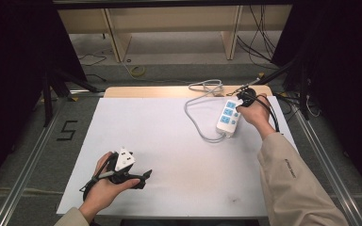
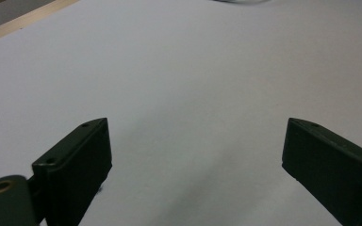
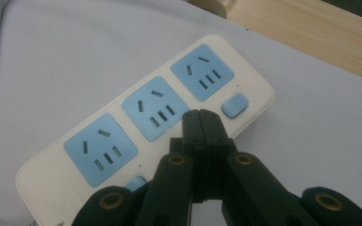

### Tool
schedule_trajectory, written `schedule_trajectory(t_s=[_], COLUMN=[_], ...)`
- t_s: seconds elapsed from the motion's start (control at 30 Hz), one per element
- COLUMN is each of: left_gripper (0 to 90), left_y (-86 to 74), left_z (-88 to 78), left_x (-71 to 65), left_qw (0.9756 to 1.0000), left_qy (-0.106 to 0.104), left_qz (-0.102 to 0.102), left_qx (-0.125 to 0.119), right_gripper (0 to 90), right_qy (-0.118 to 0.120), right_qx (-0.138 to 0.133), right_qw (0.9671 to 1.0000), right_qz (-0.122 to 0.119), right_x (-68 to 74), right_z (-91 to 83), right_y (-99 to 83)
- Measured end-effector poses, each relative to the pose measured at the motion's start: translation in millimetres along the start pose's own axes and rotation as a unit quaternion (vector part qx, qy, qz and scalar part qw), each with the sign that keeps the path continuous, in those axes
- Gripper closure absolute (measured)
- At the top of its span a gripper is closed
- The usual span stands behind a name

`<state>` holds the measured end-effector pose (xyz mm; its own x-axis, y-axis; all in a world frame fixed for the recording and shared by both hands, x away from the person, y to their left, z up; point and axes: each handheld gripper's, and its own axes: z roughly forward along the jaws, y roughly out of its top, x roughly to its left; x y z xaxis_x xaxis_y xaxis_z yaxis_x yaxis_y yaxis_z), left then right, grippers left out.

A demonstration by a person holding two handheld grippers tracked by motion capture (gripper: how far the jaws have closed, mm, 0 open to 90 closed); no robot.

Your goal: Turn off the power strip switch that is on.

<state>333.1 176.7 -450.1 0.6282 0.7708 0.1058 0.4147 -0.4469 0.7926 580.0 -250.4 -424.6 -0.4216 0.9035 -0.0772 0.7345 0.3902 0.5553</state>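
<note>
Hovering with jaws pressed together, the right gripper [image 3: 201, 115] sat over the power strip [image 1: 229, 117] at the table's far right, tips near 1 switch [image 3: 234, 105], while the left gripper [image 1: 143, 176], jaws apart, lay well away.

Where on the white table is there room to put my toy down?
The big bare patch lies between the left gripper at the near edge and the power strip at the far right. The far left of the white table is bare too. It is crowded around the strip, where its grey cord loops and the right gripper sits.
</note>
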Motion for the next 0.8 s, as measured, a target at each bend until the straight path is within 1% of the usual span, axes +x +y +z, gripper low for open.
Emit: schedule_trajectory(t_s=[0.3, 0.4, 0.63, 0.8], left_gripper=[8.5, 8.5, 8.5, 8.5], left_y=[-0.2, -0.2, -0.2, -0.1], left_z=[0.0, -0.1, 0.3, 0.1], left_x=[0.0, -0.1, -0.2, -0.1], left_qw=[1.0000, 1.0000, 1.0000, 1.0000], left_qy=[0.001, 0.001, 0.002, 0.002], left_qz=[0.000, 0.001, 0.000, 0.000], left_qx=[0.000, 0.000, 0.000, 0.001], right_gripper=[90.0, 90.0, 90.0, 90.0], right_qy=[0.002, 0.000, 0.003, 0.008], right_qx=[-0.011, -0.015, -0.026, -0.030], right_qw=[0.9999, 0.9998, 0.9995, 0.9994], right_qz=[-0.003, -0.008, -0.016, -0.016], right_x=[1.5, 1.9, 4.8, 6.2], right_z=[-2.3, -3.5, -9.6, -11.6], right_y=[-5.0, -6.6, -6.9, -9.1])
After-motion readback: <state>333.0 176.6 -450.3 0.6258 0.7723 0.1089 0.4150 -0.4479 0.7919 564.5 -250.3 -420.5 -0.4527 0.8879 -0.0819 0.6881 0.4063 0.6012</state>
